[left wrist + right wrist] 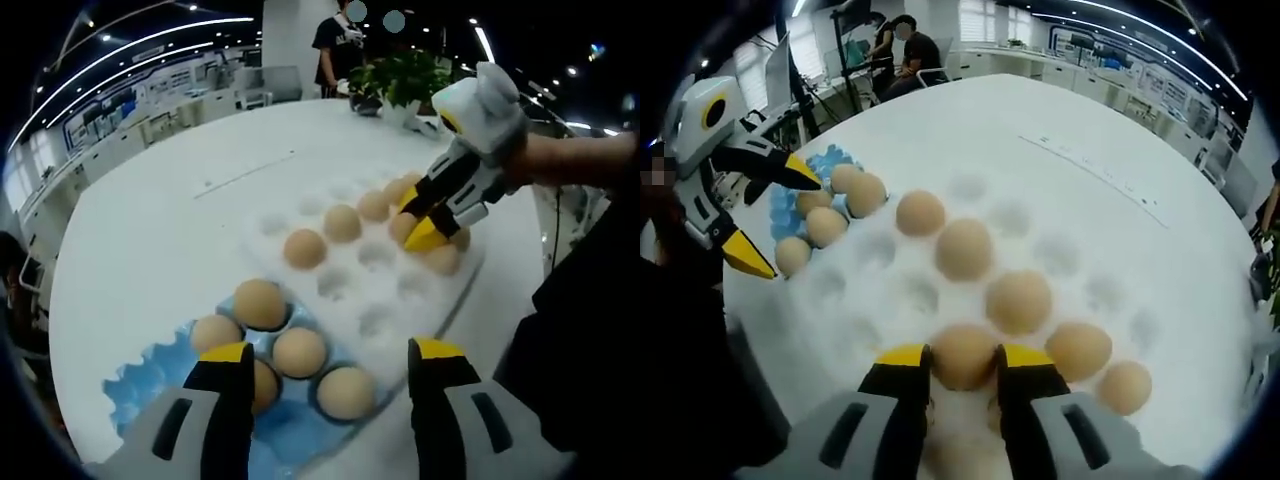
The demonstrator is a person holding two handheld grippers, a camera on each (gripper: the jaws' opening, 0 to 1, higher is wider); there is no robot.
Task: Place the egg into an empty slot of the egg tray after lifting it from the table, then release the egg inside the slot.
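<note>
A: What am I looking at?

B: From my seat at the controls, I see a round white table (150, 230) with a smooth, matte top. On it lies a white egg tray (375, 285) of moulded foam-like material, dimpled with round slots. Touching its near end is a blue tray (150, 375) with scalloped cups, holding several tan eggs.

A: Where is the egg?

B: In the right gripper view, the right gripper (962, 362) has its yellow-tipped fingers (902, 358) pressed against both sides of a smooth tan egg (962, 355), which sits low over a slot at the near edge of the white tray. Other eggs rest in slots just beyond it.

A: And the other one?

B: The left gripper (328, 362) hovers above the blue tray, its fingers spread wide with nothing between them. A potted green plant (405, 78) stands at the table's far edge.
</note>
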